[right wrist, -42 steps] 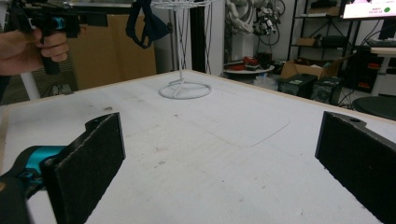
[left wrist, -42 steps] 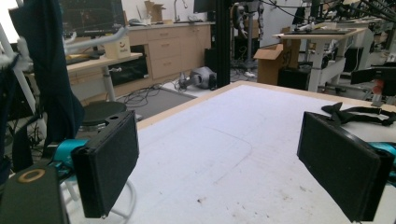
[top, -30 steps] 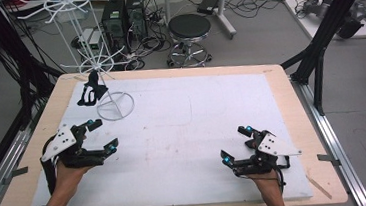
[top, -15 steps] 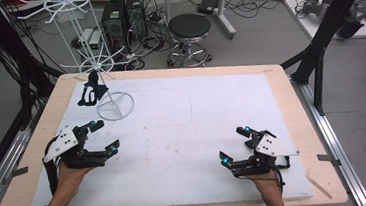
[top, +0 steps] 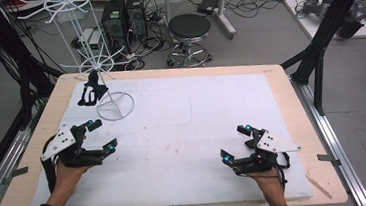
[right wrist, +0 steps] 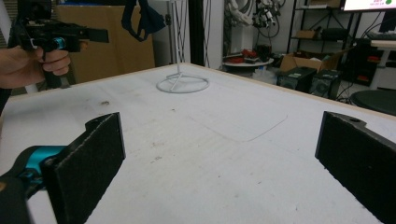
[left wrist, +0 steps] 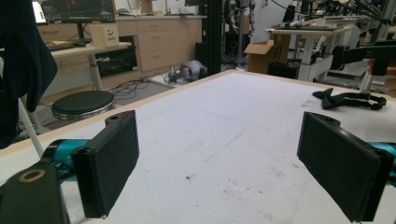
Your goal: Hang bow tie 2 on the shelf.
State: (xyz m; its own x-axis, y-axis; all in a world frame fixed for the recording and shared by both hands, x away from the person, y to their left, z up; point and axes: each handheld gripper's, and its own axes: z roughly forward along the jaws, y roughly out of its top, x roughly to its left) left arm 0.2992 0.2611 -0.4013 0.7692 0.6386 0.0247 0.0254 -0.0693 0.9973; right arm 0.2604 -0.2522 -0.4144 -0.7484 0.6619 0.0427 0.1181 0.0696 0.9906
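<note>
Left gripper (top: 101,136) slightly lower (barely).

The person's left hand (top: 66,169), in a striped black-and-white cuff, holds the black two-jaw left gripper (top: 101,136) with its jaws spread wide and pointing toward the right, while the right hand (top: 268,182) holds the black right gripper (top: 234,142) low, jaws likewise wide apart and empty.

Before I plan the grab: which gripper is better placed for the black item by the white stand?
Left, probably. The left gripper is open and nearer the black item by the white stand; the right gripper sits across the table.
</note>
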